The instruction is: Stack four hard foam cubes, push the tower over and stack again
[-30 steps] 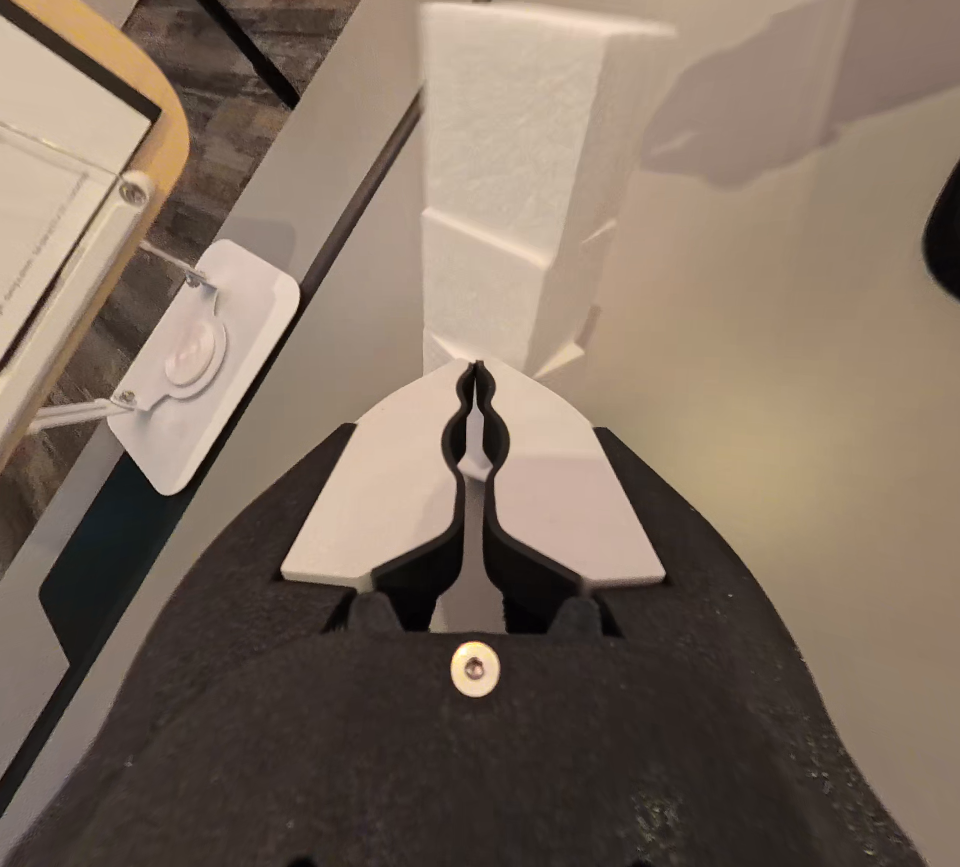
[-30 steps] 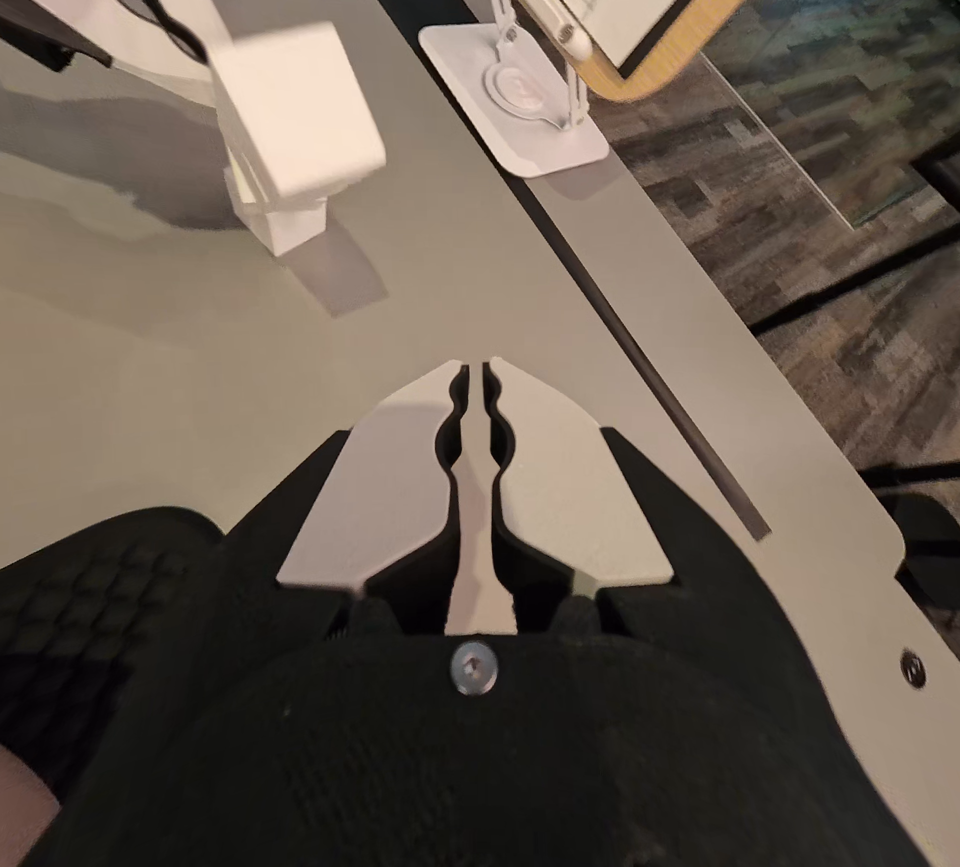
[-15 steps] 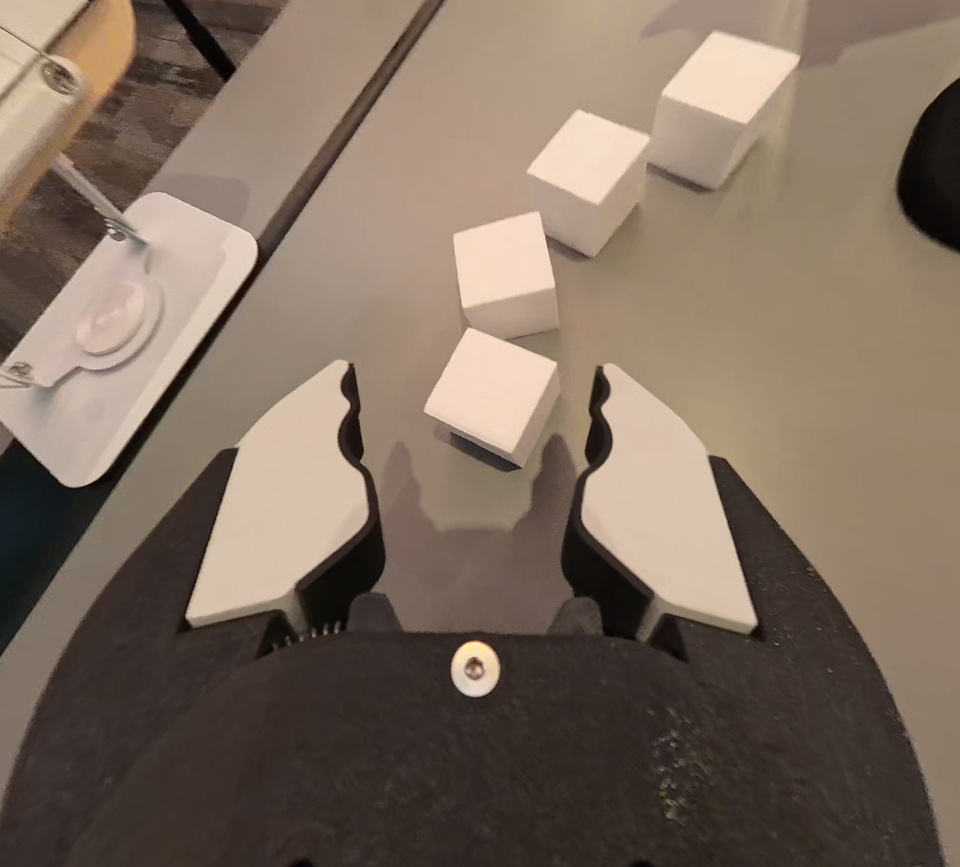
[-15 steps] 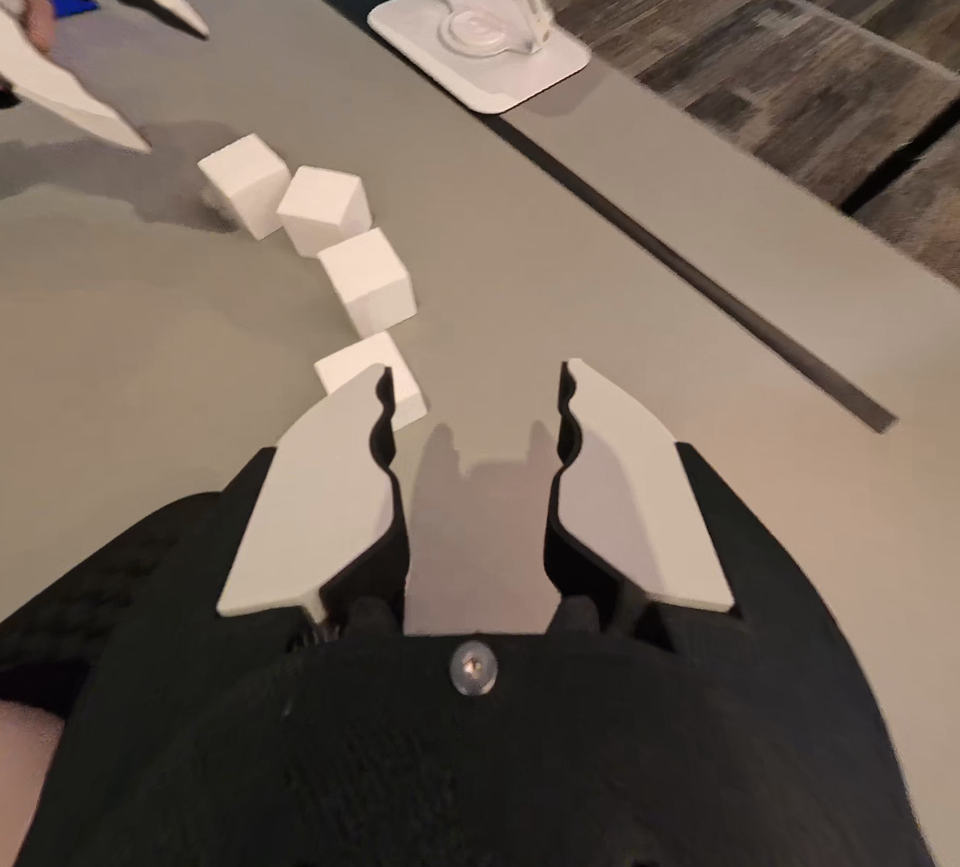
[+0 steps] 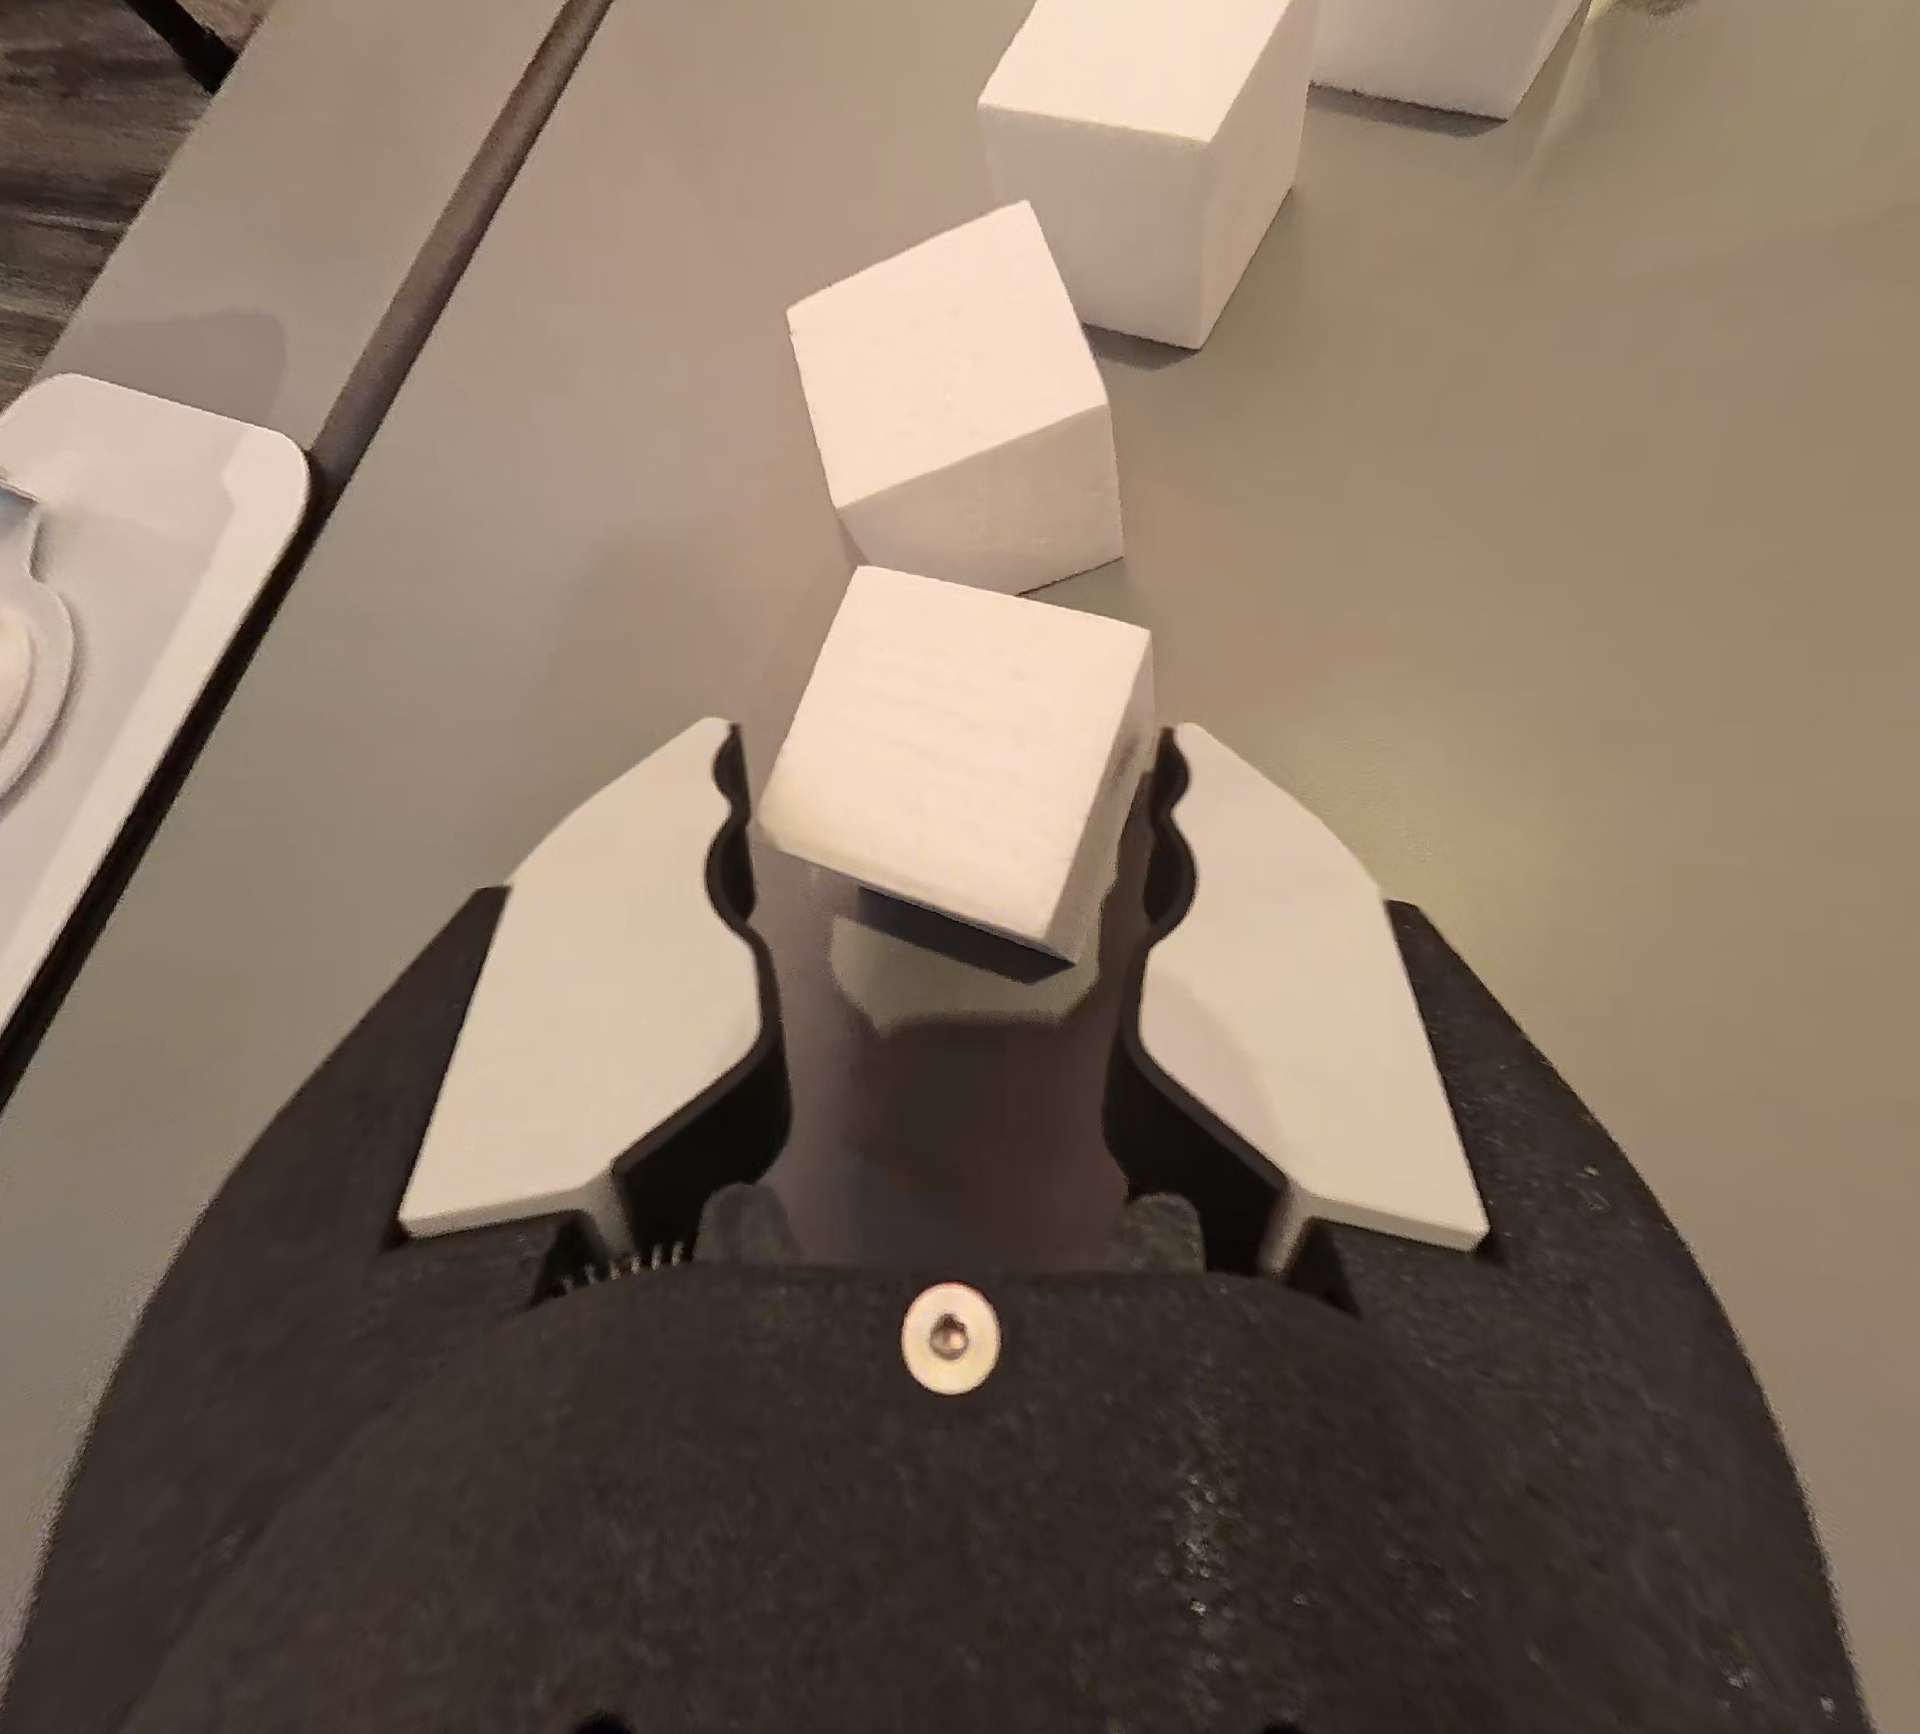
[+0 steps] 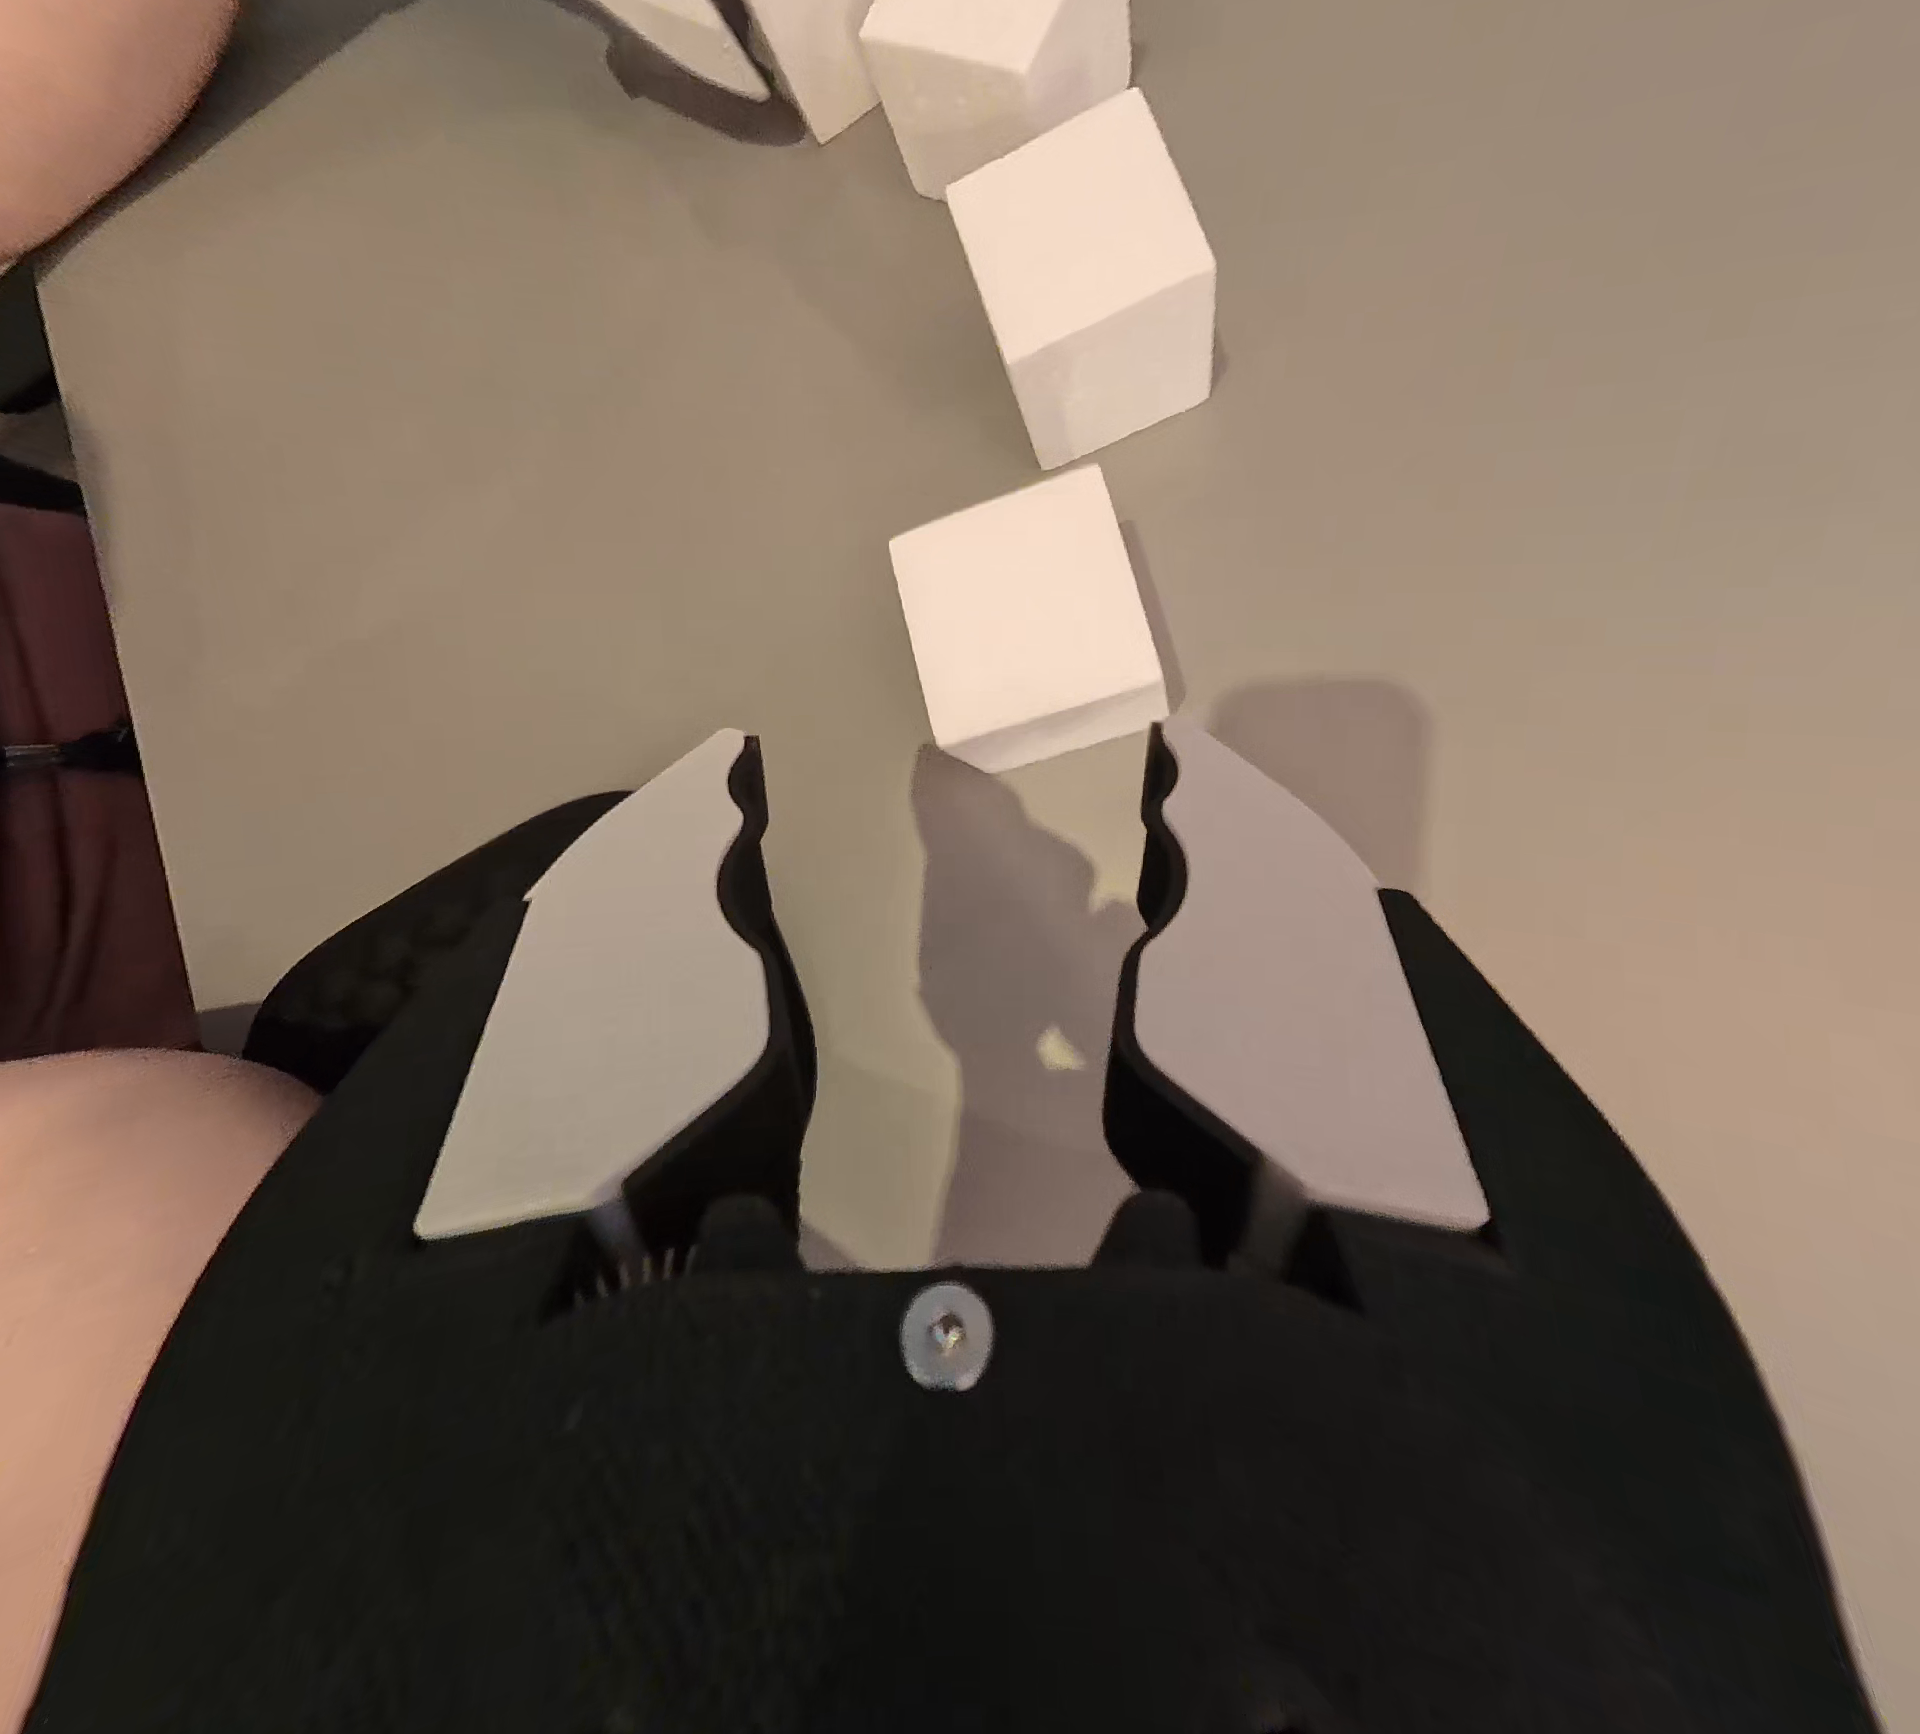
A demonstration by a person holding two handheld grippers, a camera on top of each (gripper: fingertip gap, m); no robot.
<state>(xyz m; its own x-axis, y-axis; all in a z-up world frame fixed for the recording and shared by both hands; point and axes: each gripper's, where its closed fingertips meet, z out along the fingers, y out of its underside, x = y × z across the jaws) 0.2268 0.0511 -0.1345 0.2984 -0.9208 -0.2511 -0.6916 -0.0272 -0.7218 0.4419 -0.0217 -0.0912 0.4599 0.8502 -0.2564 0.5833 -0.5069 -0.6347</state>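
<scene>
foam cubes (image 6: 1081, 282): four scattered on table (image 6: 520, 437) | left hand-held gripper (image 5: 945, 739): spread around one | right hand-held gripper (image 6: 951, 744): spread, empty

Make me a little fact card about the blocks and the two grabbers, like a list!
blocks: four white foam cubes, none stacked
layout: curved row on the grey table
left hand-held gripper: open, around the end cube, which looks tilted
right hand-held gripper: open, just short of the other end cube
tower: fallen, restack not begun
</scene>
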